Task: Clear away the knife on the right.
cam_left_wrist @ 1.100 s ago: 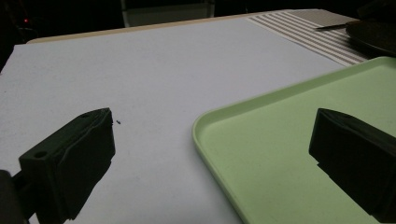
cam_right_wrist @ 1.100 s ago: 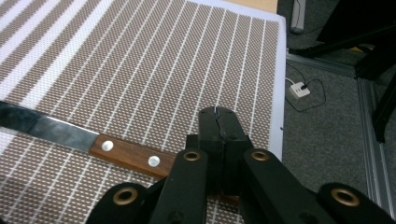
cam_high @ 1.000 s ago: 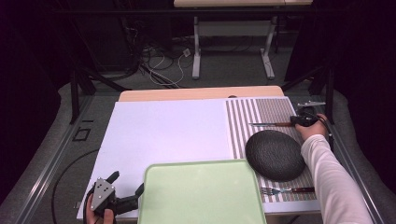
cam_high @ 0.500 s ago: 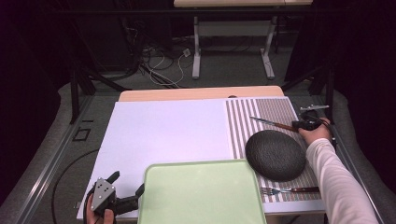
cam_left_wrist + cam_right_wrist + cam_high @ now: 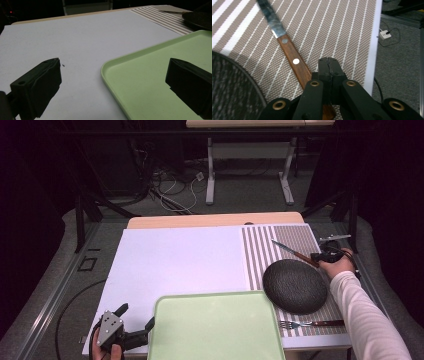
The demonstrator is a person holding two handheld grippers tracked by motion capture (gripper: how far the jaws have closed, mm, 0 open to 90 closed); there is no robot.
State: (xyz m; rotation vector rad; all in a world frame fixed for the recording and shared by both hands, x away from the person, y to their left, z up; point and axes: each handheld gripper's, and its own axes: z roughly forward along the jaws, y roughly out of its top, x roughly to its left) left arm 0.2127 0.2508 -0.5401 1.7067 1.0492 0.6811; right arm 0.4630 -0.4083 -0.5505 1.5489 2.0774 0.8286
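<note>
Nearby, green tray (image 5: 215, 325) (bare inside), dark plate (image 5: 295, 286) likewise bare.

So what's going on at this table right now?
A person works at the table with a gripper in each hand. The right gripper, jaws shut with nothing between them, sits over the end of the wooden-handled knife on the striped placemat, beside the dark round plate. The left gripper stands open at the near left corner of the green tray. A fork lies near the table's front edge.
</note>
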